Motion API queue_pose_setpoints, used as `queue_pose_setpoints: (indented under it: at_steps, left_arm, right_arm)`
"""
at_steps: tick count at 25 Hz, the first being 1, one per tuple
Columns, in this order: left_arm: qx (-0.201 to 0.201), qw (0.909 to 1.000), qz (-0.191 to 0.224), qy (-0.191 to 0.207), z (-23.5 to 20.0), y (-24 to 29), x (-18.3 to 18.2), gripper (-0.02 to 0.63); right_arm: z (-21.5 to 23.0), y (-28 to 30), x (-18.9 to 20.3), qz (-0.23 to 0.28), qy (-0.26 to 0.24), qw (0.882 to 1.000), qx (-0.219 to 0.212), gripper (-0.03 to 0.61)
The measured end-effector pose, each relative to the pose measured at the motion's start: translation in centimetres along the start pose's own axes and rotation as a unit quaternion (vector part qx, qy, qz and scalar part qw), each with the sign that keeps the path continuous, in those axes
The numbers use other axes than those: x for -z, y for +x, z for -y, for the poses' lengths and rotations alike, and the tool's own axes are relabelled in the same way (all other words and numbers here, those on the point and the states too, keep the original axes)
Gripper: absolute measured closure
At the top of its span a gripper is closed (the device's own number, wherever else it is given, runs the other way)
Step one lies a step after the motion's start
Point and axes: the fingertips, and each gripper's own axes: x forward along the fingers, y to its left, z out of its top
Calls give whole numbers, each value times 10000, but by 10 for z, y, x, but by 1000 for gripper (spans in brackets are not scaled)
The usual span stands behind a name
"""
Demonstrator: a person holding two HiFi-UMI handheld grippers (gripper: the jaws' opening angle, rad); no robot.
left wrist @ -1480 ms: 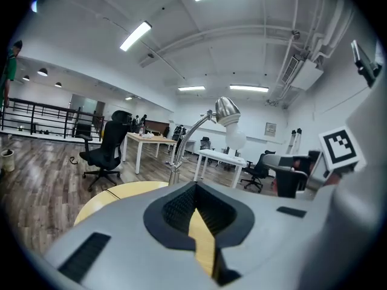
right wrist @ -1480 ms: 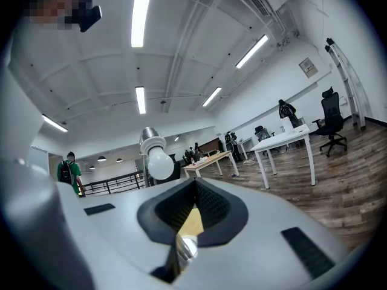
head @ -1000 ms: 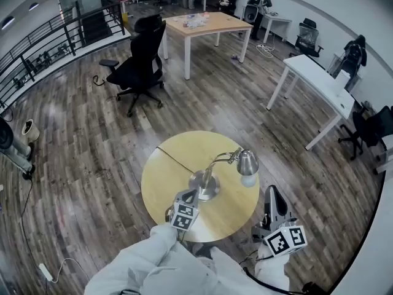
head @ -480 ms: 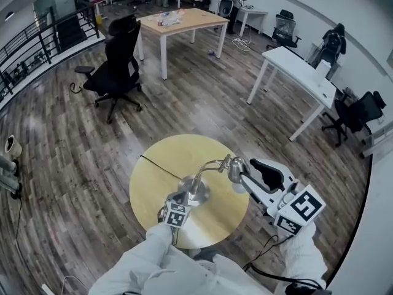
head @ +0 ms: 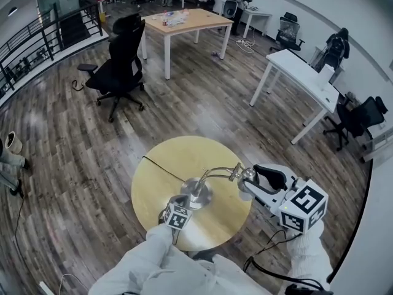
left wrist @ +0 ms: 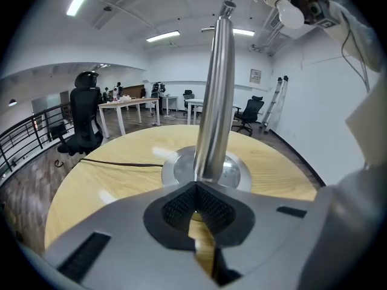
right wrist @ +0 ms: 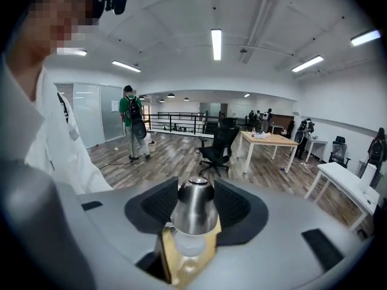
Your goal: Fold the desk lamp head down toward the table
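Observation:
A chrome desk lamp stands on the round yellow table (head: 178, 158). Its base (head: 198, 192) is near the middle, and the stem (left wrist: 214, 101) curves over to the head (head: 248, 174) on the right. My right gripper (head: 253, 180) reaches in from the right, its jaws opening on either side of the lamp head (right wrist: 195, 207). The white bulb (right wrist: 190, 243) points down between them. My left gripper (head: 182, 201) is low at the near side of the base (left wrist: 208, 169). It is shut and empty, with its tips (left wrist: 195, 192) just short of the stem.
The lamp's black cord (head: 163, 168) runs off the table's far left edge. Beyond on the wood floor are a black office chair (head: 126, 54), a wooden table (head: 184, 20) and a white desk (head: 301, 72). A person with a backpack (right wrist: 130, 122) stands far off.
My right gripper has swung from beside the table's near right edge up to the lamp head and opened around it. The left gripper has sunk slightly toward the base.

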Motion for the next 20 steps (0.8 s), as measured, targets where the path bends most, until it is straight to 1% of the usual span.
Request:
queue_pose_setpoints:
  at_steps: [3, 5, 7, 9, 10, 13, 20]
  left_arm:
    - [4, 10000, -26, 49, -6, -1, -2, 614]
    - [15, 10000, -21, 43, -6, -2, -2, 614]
    - [39, 10000, -27, 68, -5, -2, -2, 614]
    - [62, 9999, -37, 95, -5, -2, -1, 614]
    - [69, 9999, -43, 101, -5, -2, -2, 614]
    - [71, 9998, -91, 167, -3, -1, -2, 614]
    - [24, 9997, -103, 219, -3, 0, -1, 614]
  right_arm:
    - [3, -3, 15, -136, 175, 9998, 5, 396]
    - [2, -11, 31, -110, 174, 9998, 53, 396]
    - [0, -18, 45, 107, 195, 9997, 139, 396]
    - [1, -22, 53, 406, 335, 9984, 197, 396]
    - [2, -23, 58, 448, 375, 9981, 215, 396]
    - [3, -25, 87, 174, 443, 9985, 259, 396]
    - [1, -13, 162, -195, 943, 9950, 262, 396]
